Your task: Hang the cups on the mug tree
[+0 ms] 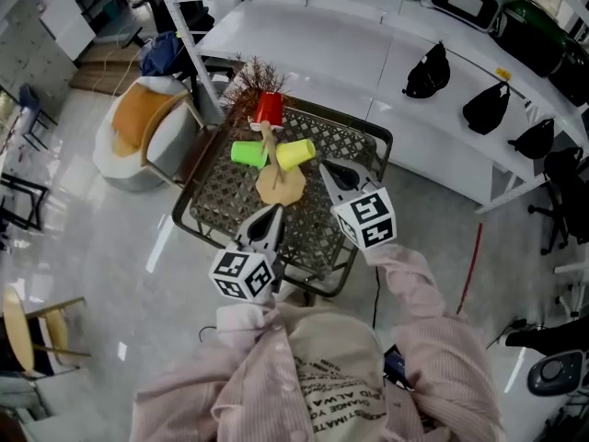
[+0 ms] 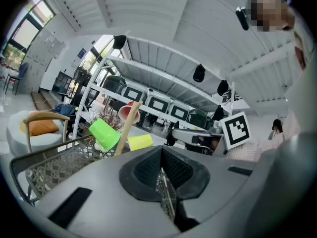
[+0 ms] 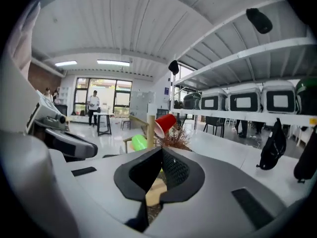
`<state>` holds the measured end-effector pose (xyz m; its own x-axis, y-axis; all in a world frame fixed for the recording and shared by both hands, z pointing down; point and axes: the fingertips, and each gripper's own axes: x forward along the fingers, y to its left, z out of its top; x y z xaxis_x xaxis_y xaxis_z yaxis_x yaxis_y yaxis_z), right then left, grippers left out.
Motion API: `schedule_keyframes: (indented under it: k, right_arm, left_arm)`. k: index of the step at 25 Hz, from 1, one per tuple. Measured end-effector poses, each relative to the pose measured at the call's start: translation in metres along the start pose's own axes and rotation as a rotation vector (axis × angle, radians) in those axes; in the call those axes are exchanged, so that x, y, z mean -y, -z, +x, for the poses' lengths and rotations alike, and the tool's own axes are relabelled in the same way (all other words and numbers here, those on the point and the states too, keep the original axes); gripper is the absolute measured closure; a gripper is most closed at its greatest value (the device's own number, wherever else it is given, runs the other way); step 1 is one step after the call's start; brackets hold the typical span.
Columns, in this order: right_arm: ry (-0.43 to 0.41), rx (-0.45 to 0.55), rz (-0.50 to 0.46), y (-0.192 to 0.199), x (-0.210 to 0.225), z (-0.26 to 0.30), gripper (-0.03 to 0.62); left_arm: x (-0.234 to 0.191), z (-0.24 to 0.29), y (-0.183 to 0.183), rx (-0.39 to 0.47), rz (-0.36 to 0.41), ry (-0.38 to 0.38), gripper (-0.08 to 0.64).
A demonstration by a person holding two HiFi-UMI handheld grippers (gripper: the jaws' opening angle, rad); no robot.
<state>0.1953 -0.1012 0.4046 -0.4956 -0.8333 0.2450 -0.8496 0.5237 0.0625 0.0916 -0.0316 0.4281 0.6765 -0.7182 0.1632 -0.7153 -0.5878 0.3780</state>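
So the mug tree point(image 1: 268, 142) is standing upright about mid-table point(image 1: 212, 205), a bit closer to the far edge. Its post runs straight up from a round wooden base point(image 1: 280, 188), and all three cups are on it.

The red cup point(image 1: 269, 109) sits highest, on the far side. Its mouth faces back at the post and its bottom is angled up and away. The green cup point(image 1: 247, 153) sticks out toward the left edge, and the yellow cup point(image 1: 294, 154) toward the right edge. Both lie closer to level, long axis pointing out from the post, on opposite sides of it. The green one's outer end tips up a little in the left gripper view.

Neither tool has anything in it. The left tool point(image 1: 270, 217) has its jaws pressed together with nothing between them. It's over the near part of the table, aimed at the tree, nose slightly down, with the tips stopping just short of the base. The right tool point(image 1: 333, 168) also has its jaws together and empty. It sits further in, along the right side of the base, with the tips near the yellow cup but not on it. Its own view just shows a bit of the wooden base below the closed jaws.

Both arms, in pink striped sleeves point(image 1: 419, 293), reach out from the near edge, roughly parallel.

Off the far-left corner there's a bunch of dried twigs point(image 1: 248, 76), and a chair point(image 1: 147, 132) with an orange cushion beyond the left edge.
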Motion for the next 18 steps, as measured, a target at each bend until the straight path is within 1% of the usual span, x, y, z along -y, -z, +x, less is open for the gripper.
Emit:
schedule_keyframes:
  k: [4, 6, 8, 18]
  right_arm:
    - [-0.001, 0.019, 0.128, 0.005, -0.002, -0.013, 0.592]
    - [0.01, 0.026, 0.191, 0.008, -0.003, -0.018, 0.592]
    - [0.026, 0.036, 0.234, 0.01, -0.002, -0.023, 0.592]
    - [0.099, 0.061, 0.288, 0.02, 0.007, -0.043, 0.594]
  left_arm:
    - [-0.005, -0.004, -0.007, 0.009, 0.024, -0.005, 0.561]
    - [-0.008, -0.006, -0.011, 0.012, 0.033, -0.006, 0.561]
    - [-0.013, -0.008, -0.015, 0.016, 0.044, -0.007, 0.561]
    - [-0.035, -0.011, -0.041, 0.046, 0.086, -0.036, 0.561]
